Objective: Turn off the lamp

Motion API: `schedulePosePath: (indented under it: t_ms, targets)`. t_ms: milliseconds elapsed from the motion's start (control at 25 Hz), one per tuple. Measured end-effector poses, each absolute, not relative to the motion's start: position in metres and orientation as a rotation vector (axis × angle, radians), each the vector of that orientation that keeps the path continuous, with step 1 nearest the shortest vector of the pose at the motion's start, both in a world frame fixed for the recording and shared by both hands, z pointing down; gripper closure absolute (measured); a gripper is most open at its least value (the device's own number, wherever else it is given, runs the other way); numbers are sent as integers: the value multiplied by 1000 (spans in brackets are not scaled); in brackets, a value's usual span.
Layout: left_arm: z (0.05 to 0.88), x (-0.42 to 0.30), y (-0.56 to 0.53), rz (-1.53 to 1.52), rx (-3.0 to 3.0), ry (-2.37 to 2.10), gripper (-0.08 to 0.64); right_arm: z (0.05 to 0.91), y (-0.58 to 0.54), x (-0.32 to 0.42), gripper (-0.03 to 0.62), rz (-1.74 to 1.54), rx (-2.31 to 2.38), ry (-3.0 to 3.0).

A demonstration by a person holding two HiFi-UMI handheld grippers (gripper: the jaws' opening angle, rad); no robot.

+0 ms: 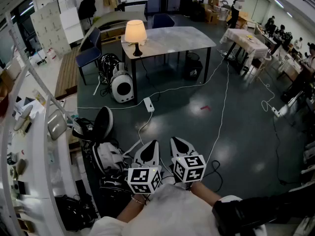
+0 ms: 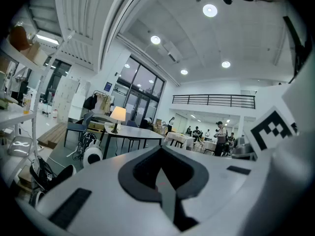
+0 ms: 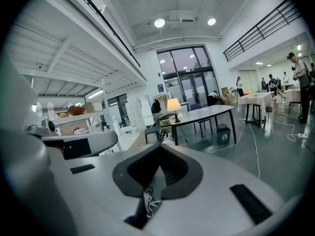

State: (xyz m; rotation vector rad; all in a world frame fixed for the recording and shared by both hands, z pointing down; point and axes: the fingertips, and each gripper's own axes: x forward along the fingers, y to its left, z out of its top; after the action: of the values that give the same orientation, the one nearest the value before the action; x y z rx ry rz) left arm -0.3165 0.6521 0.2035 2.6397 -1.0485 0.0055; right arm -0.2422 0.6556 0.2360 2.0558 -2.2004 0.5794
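Observation:
A lit table lamp (image 1: 136, 35) with a cream shade and a dark base stands at the left end of a grey table (image 1: 182, 37) across the room. It also shows small and far off as the lamp (image 2: 117, 115) in the left gripper view and the lamp (image 3: 173, 107) in the right gripper view. Its cord runs down to a white power strip (image 1: 148, 103) on the floor. My left gripper (image 1: 149, 150) and right gripper (image 1: 181, 147) are held side by side close to my body, both shut and empty, far from the lamp.
A white shelving frame (image 1: 29, 132) runs along the left. Bags and helmets (image 1: 98, 127) lie on the floor just ahead on the left. White cables (image 1: 221, 112) cross the dark floor. A blue chair (image 1: 91, 53) and a white round appliance (image 1: 121, 86) stand by the table. People work at far tables (image 1: 246, 41).

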Motion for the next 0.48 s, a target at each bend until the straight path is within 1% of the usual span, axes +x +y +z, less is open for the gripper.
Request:
schedulePosePath:
  t_ms: [480]
  targets:
    - [213,-335,638,11,2631,-1044,552,244,641,-259,592,606,2064,-2202]
